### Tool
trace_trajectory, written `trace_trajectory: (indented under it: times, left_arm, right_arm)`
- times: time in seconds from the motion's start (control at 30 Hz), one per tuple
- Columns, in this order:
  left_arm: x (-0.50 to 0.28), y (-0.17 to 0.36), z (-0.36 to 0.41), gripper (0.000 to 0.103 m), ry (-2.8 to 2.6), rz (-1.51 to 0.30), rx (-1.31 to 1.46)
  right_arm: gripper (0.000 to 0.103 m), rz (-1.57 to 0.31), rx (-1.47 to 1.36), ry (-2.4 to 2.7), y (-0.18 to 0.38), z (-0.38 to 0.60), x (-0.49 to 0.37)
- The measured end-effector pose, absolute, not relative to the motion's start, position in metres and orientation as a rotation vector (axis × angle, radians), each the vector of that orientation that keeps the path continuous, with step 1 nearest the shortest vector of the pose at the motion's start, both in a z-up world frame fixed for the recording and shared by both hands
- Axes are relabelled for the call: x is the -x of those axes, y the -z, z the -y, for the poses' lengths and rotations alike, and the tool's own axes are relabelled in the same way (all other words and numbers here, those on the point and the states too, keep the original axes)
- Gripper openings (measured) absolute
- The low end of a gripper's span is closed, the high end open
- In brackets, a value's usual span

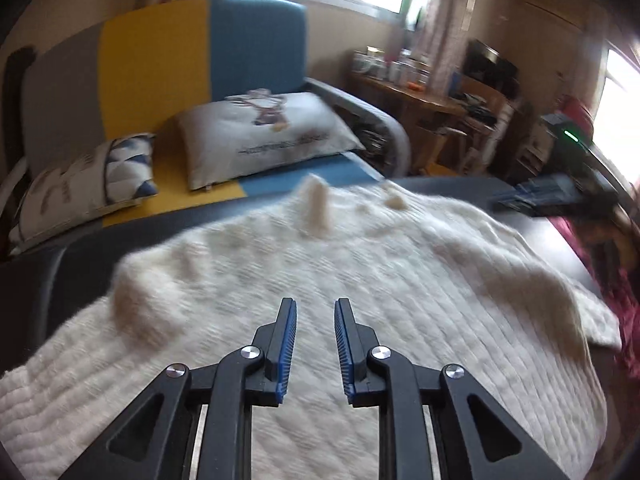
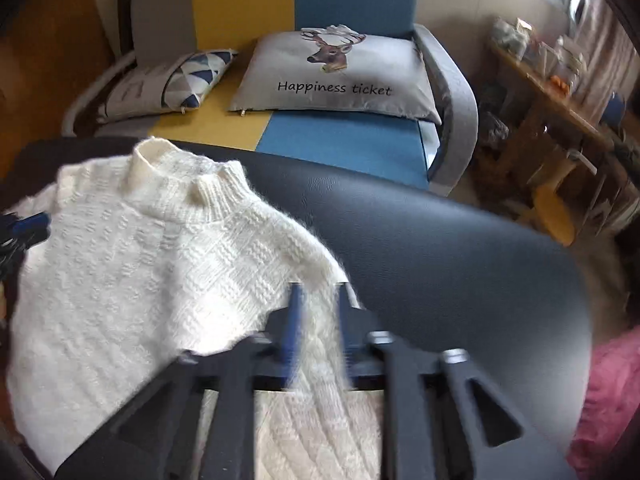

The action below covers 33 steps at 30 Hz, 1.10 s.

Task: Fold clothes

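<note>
Left hand-held gripper [image 1: 315, 308]: jaws parted, nothing between blue pads, poised over white cable-knit sweater [image 1: 320, 280]. Right hand-held gripper [image 2: 318, 292]: blurred, jaws apart over sweater's sleeve; sleeve shows in gap, pads not seen pressing it. Sweater lies spread flat on dark leather-look surface [image 2: 440, 240], ribbed collar [image 2: 212, 188] toward far edge, sleeve reaching near edge. Beyond far edge: grey-yellow-blue sofa [image 2: 340, 136] carrying grey deer-print cushion [image 2: 340, 76] and triangle-patterned cushion [image 2: 168, 84].
</note>
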<state>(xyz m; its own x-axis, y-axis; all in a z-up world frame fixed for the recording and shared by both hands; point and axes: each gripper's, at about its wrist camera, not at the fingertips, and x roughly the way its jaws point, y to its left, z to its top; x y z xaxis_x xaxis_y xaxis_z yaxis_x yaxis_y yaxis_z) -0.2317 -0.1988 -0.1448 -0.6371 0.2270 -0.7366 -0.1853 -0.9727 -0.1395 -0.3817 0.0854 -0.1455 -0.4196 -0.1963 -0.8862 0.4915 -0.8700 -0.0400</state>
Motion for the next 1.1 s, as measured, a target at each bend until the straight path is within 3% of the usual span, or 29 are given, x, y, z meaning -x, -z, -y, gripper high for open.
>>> trace_trajectory:
  times: [0.07,0.13,0.23,0.3,0.43,0.5,0.67,0.9,1.1]
  left_arm:
    - [0.230,0.159,0.189,0.019,-2.622,0.050,1.269]
    - [0.228,0.175,0.184,0.019,-2.595,0.016,1.326]
    - [0.224,0.184,0.181,0.019,-2.599,-0.013,1.334]
    - [0.225,0.185,0.181,0.019,-2.590,-0.018,1.344]
    - [0.223,0.185,0.184,0.019,-2.576,-0.014,1.345]
    - [0.221,0.186,0.188,0.019,-2.567,0.005,1.343]
    - [0.222,0.184,0.185,0.019,-2.564,-0.016,1.360]
    - [0.189,0.156,0.179,0.019,-2.576,-0.046,1.283]
    - [0.116,0.129,0.187,0.019,-2.574,0.027,1.183]
  right_arm:
    - [0.047,-0.426,-1.431,2.288,0.157,-0.080,0.390]
    - [0.048,-0.422,-1.494,2.254,0.172,-0.077,0.398]
    - [0.047,-0.581,-1.453,2.274,0.181,-0.065,0.393]
    - [0.015,-0.753,-1.406,2.281,0.178,-0.052,0.384]
    - [0.007,-1.113,-1.262,2.296,0.170,-0.033,0.361]
    - [0.005,-1.150,-1.212,2.350,0.161,-0.036,0.358]
    - [0.002,-1.088,-1.338,2.383,0.187,-0.063,0.375]
    - [0.005,-0.594,-1.340,2.439,0.122,-0.086,0.352]
    - [0.005,-0.281,-1.285,2.305,0.103,-0.093,0.270]
